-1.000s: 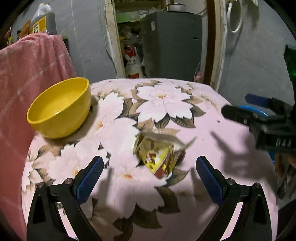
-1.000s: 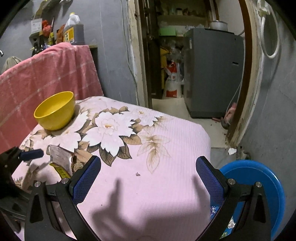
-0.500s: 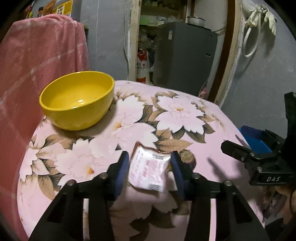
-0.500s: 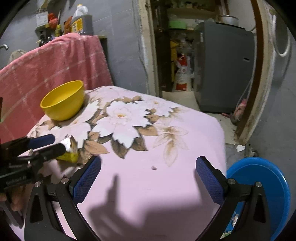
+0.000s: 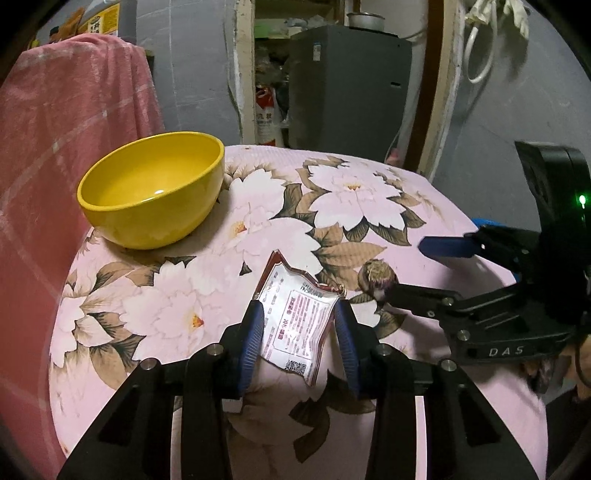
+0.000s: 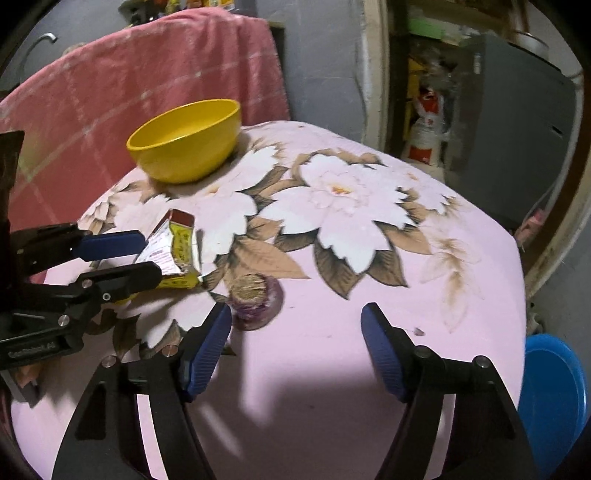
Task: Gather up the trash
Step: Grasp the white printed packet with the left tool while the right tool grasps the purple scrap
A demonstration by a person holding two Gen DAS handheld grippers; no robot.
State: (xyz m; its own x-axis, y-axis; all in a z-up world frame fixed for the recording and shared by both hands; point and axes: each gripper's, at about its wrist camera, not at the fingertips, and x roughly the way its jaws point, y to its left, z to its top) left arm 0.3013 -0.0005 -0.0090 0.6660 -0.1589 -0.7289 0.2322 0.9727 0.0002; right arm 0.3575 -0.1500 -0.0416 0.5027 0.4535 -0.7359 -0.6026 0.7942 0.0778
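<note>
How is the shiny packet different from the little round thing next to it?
The snack packet is flat and printed; the onion piece is small, round and purplish-brown. The packet is pinched in the left gripper; the onion piece lies free on the tablecloth, beside the closing right gripper. Both look like trash.

Far left on the pink cloth with big white flowers and brown leaves: a round yellow plastic bowl, upright. Just behind and left of it, a pink checked towel draped high. Beyond, through a doorway, a tall grey cabinet with a metal pot on top. Low at far right, off the cloth's edge, a round blue plastic basin.
</note>
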